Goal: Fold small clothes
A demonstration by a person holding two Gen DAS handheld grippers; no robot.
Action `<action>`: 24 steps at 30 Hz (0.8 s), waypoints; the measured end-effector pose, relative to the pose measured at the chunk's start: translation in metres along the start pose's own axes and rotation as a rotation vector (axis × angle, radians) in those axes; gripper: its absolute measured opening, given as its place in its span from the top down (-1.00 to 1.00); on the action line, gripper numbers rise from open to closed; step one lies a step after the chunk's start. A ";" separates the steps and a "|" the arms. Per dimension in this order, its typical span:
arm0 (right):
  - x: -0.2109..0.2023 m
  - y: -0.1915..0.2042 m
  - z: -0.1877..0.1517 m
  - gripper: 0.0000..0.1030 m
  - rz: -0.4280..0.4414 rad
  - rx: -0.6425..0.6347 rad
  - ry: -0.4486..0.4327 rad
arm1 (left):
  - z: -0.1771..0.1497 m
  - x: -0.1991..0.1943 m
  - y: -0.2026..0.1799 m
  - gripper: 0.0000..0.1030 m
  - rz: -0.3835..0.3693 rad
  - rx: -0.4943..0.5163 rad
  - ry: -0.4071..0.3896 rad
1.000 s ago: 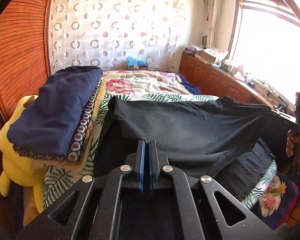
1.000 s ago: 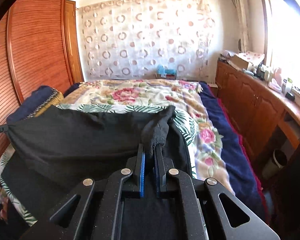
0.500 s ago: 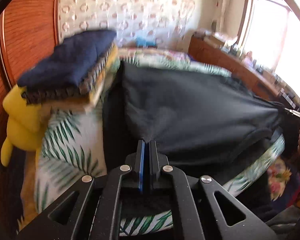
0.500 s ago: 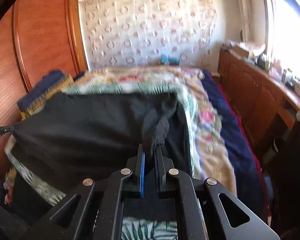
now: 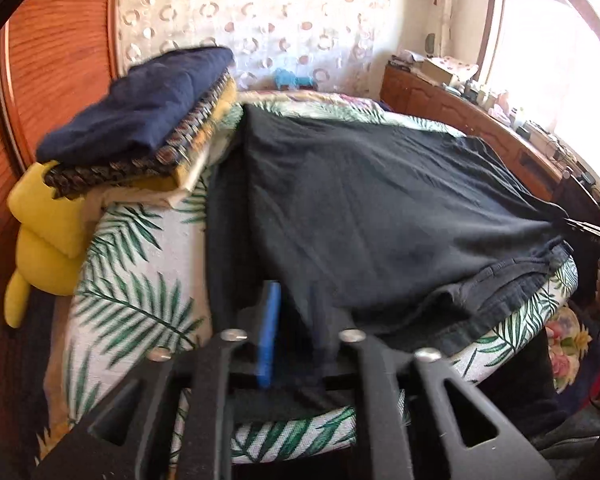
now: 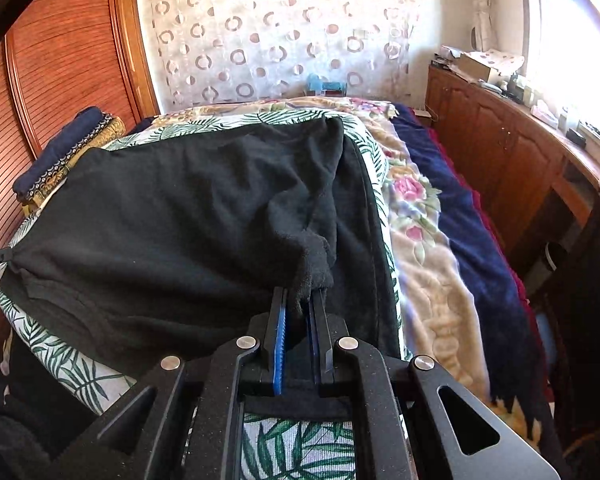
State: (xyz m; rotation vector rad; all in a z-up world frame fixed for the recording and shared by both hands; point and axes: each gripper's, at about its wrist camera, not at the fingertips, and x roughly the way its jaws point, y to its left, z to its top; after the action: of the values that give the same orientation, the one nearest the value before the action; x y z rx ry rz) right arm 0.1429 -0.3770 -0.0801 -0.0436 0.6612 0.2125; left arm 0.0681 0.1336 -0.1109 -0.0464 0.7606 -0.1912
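Observation:
A black garment (image 5: 380, 208) lies folded over on the palm-leaf sheet (image 5: 132, 300) at the bed's near end; it also shows in the right wrist view (image 6: 172, 240). My left gripper (image 5: 296, 304) stands with its jaws a little apart around the garment's near edge; the fabric sits loose between them. My right gripper (image 6: 300, 300) is shut on a bunched corner of the black garment (image 6: 312, 264), low over the bed.
A stack of folded clothes (image 5: 140, 120), navy on top, rests on a yellow plush toy (image 5: 40, 232) at the left by the wooden wardrobe (image 5: 44, 64). A wooden cabinet (image 6: 512, 168) with clutter runs along the right under the window. A floral blanket (image 6: 424, 232) covers the rest of the bed.
Both grippers came down and laid the garment's lifted edge onto the bed. My left gripper's jaws have parted; the right still pinches its corner.

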 end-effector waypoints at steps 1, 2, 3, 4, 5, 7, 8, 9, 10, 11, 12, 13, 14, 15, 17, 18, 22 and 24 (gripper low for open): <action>-0.002 0.002 0.000 0.82 -0.007 -0.006 -0.009 | 0.001 -0.003 0.001 0.40 0.002 0.001 -0.010; 0.001 0.006 -0.001 0.78 -0.014 -0.011 -0.017 | 0.001 -0.005 0.002 0.22 0.003 0.000 -0.019; -0.001 0.007 -0.001 0.78 -0.018 -0.012 -0.026 | 0.002 -0.008 0.004 0.13 0.002 -0.003 -0.027; -0.005 0.008 -0.001 0.77 -0.020 -0.013 -0.037 | 0.003 -0.009 0.005 0.10 0.002 -0.006 -0.034; -0.007 0.009 -0.001 0.77 -0.020 -0.013 -0.047 | 0.003 -0.009 0.007 0.10 0.003 -0.007 -0.034; -0.013 0.013 -0.002 0.76 -0.021 -0.017 -0.063 | 0.003 -0.005 0.009 0.10 0.012 -0.007 -0.017; -0.014 0.014 -0.002 0.75 -0.019 -0.017 -0.068 | 0.002 -0.001 0.010 0.10 0.024 -0.008 -0.004; -0.016 0.016 -0.003 0.71 -0.013 -0.020 -0.073 | 0.001 0.001 0.012 0.10 0.031 -0.010 0.004; -0.017 0.019 -0.003 0.68 -0.006 -0.025 -0.077 | 0.001 0.004 0.013 0.10 0.034 -0.013 0.011; -0.018 0.023 -0.004 0.60 -0.002 -0.031 -0.082 | -0.001 0.007 0.015 0.10 0.035 -0.019 0.021; -0.019 0.026 -0.005 0.49 0.001 -0.038 -0.087 | -0.002 0.009 0.016 0.10 0.034 -0.024 0.028; -0.020 0.030 -0.005 0.43 0.007 -0.043 -0.093 | -0.003 0.011 0.016 0.09 0.033 -0.027 0.033; -0.022 0.033 -0.005 0.30 0.016 -0.046 -0.099 | -0.004 0.013 0.016 0.06 0.033 -0.032 0.041; -0.023 0.036 -0.005 0.17 0.029 -0.048 -0.104 | -0.005 0.015 0.017 0.02 0.028 -0.039 0.051; -0.023 0.043 -0.006 0.06 0.053 -0.052 -0.113 | -0.007 0.019 0.018 -0.13 0.009 -0.048 0.062; -0.021 0.047 -0.006 0.05 0.061 -0.056 -0.111 | -0.007 0.020 0.018 -0.13 0.001 -0.051 0.068; -0.009 0.063 -0.009 0.04 0.096 -0.082 -0.093 | -0.009 0.023 0.018 -0.37 -0.023 -0.057 0.074; -0.002 0.069 -0.009 0.04 0.119 -0.089 -0.083 | -0.008 0.024 0.018 -0.48 -0.034 -0.066 0.074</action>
State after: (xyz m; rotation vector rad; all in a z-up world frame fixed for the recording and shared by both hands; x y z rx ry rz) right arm 0.1215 -0.3111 -0.0837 -0.0805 0.5723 0.3562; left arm 0.0823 0.1472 -0.1350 -0.1158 0.8404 -0.2008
